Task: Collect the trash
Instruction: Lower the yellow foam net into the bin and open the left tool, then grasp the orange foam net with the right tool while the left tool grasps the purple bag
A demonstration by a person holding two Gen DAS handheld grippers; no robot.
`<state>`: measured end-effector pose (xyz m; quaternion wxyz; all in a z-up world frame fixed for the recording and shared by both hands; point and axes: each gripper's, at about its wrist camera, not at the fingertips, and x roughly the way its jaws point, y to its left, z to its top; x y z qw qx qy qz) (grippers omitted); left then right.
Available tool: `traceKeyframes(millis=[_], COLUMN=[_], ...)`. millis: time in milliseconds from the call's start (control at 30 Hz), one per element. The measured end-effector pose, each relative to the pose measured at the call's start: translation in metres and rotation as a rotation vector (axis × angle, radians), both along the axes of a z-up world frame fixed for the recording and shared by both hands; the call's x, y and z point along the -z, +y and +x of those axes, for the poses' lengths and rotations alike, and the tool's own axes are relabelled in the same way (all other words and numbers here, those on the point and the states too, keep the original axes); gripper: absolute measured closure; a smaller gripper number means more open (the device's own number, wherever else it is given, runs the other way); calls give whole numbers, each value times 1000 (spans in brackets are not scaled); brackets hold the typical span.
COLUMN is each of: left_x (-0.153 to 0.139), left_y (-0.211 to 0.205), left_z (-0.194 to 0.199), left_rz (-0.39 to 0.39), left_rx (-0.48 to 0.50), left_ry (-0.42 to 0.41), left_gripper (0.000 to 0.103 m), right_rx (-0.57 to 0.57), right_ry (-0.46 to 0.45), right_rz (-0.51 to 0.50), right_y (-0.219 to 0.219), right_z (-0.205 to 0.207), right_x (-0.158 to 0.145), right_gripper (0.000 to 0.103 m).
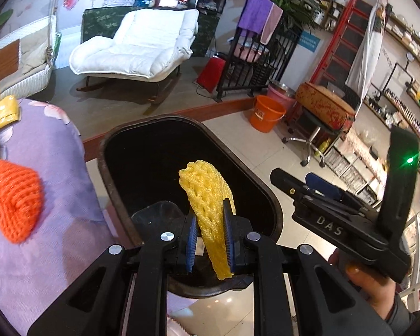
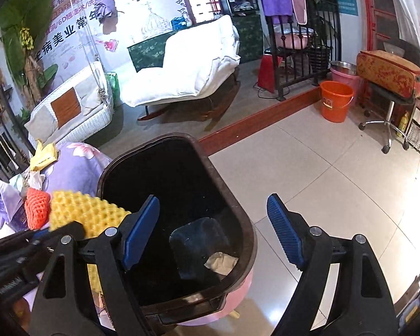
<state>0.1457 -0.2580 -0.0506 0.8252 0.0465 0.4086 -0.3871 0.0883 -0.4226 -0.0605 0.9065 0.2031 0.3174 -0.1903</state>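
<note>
A white cushioned rocking chair (image 1: 137, 47) is seen on the darker raised floor, with a white wicker swing seat (image 2: 70, 109) to its left. An orange bucket (image 2: 336, 100) is set on the pale tiled floor (image 2: 336, 173) beside a pink tub (image 2: 345, 77), near a wheeled stool (image 2: 389, 112).

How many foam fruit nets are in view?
2. A yellow foam net is pinched in the left gripper above the black trash bin; an orange foam net lies on the purple floral cloth. More may be hidden among the litter.
</note>
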Motion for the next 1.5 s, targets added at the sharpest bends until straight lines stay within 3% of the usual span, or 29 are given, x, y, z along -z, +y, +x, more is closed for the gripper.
traceKeyframes(millis=[167, 233, 300, 367, 467, 700, 967, 1167, 1500], left_x=[7, 9, 11, 11, 13, 5, -12, -23, -30], left_y=[-11, -13, -14, -14, -9, 9, 38, 76, 151], left_z=[1, 1, 1, -1, 0, -9, -25, -36, -37], left_rz=[37, 56, 64, 52, 57, 48, 35, 32, 40], left_rx=[14, 19, 17, 4, -12, -32, -58, -123, -307], left_ry=[-5, -9, -16, -25, -36, -65, -151, -223, -259], left_gripper=[85, 78, 45, 26, 17, 13, 10, 9, 9], right_rx=[21, 26, 35, 42, 49, 47, -13, -130, -402], right_ry=[-2, -1, -1, -1, 3, 0, -34, -65, -100], right_rz=[-3, -6, -7, -4, 2, 17, 23, 34, 22], right_y=[-7, -7, -8, -10, -13, -11, 9, 46, 134], right_z=[-2, -4, -5, -6, -7, -3, 5, 18, 49], right_x=[-1, -1, -1, -1, 0, 2, -6, -15, -31], right_gripper=[24, 23, 19, 17, 13, 10, 9, 9, 9])
